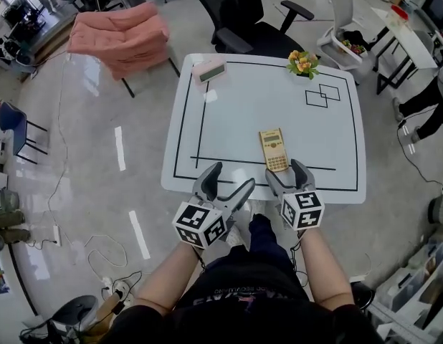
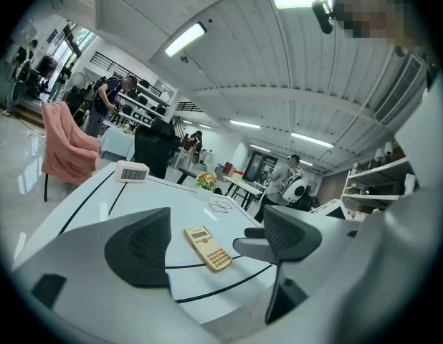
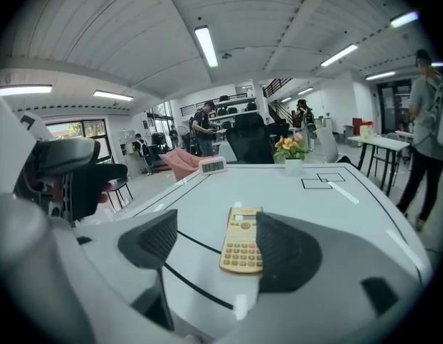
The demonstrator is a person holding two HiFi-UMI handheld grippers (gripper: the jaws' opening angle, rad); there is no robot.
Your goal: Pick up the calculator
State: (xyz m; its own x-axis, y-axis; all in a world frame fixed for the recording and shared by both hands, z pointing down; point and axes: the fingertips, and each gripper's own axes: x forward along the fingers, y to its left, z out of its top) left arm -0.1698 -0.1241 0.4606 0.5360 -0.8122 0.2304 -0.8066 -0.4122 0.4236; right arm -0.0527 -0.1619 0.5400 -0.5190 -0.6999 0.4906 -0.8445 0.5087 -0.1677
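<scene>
The left gripper (image 1: pixel 232 176) hangs at the near edge of the white table (image 1: pixel 229 113), jaws apart and empty, seemingly just kept clear. The calculator (image 1: pixel 274 150) lies flat close to that edge. Right behind it, the right gripper (image 1: pixel 285 170) is wide open and empty, lined up to straddle its near end.
</scene>
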